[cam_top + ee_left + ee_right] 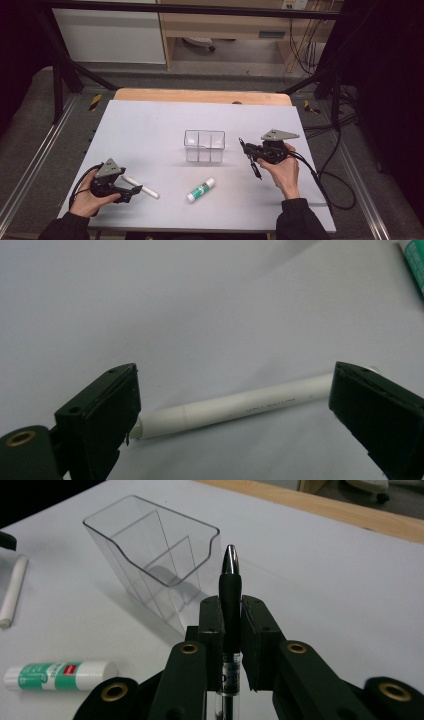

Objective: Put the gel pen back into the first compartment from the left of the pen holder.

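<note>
Nearest the person, the left tool (pixel 131 192) is resting low on the grey desk (pixel 150 125) with its jaws spread wide, and a white pen (pixel 235 407) is lying flat between them, lengthwise from one jaw to the other; whether either jaw is touching it I cannot tell. Just to its right a green-and-white glue stick (pixel 201 190) is lying on its side. Further right, the right tool (pixel 248 150) is hanging above the desk, pinching a black pen (pixel 230 592) between its jaws, its silver tip sticking out beyond them. Beyond these, near the middle of the desk, a clear plastic organizer (pixel 203 145) is standing upright, its inner walls dividing it into compartments, just beside the black pen.
</note>
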